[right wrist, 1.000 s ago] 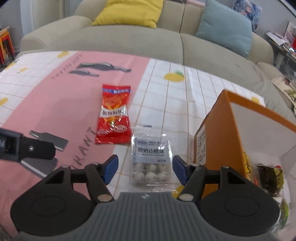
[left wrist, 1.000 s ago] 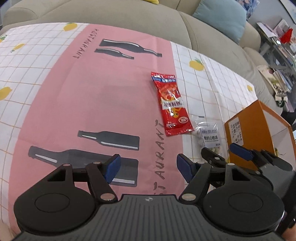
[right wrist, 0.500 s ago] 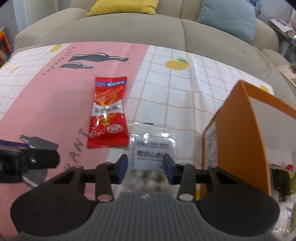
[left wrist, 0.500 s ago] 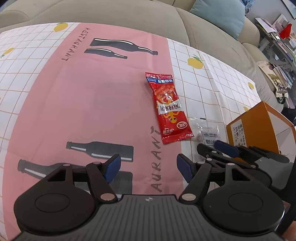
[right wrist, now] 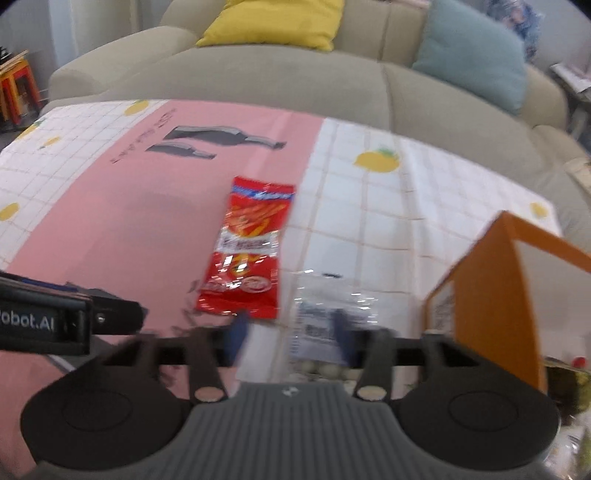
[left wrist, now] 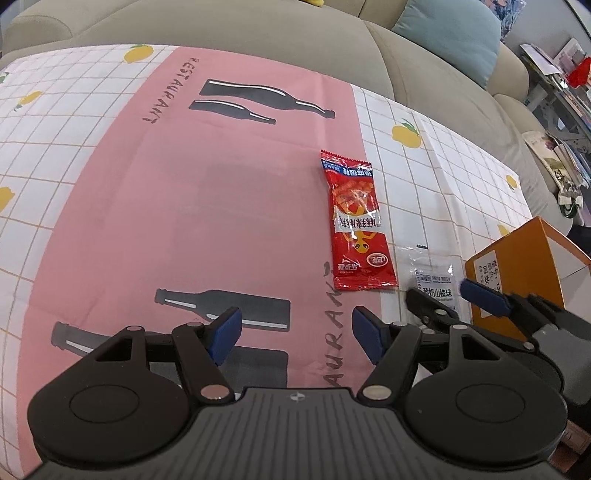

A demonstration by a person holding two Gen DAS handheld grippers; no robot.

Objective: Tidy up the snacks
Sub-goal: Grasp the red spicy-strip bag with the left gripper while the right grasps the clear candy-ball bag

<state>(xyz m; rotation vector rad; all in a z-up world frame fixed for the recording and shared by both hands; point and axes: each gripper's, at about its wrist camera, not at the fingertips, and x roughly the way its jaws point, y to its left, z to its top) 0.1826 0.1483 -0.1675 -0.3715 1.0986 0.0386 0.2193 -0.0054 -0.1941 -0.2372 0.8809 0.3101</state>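
We see one worktop (left wrist: 184,221) with a pink cloth and one orange box (left wrist: 517,266) at 4 o'clock. Both tools point steeply down. The left tool (left wrist: 295,330) is wide open and holds nothing. The right tool (right wrist: 290,332) has just been opening; one clear packet (right wrist: 325,310) lies partly between its pads, not gripped. One red packet (left wrist: 356,229) lies just beside it, at 11 o'clock. Only the right view shows inside the box.

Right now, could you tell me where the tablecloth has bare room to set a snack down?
The pink panel left of the red snack packet is free between the printed bottles. The white grid beyond the clear candy bag, up to the sofa, is bare too. It is crowded near the orange box, where both tongs work.
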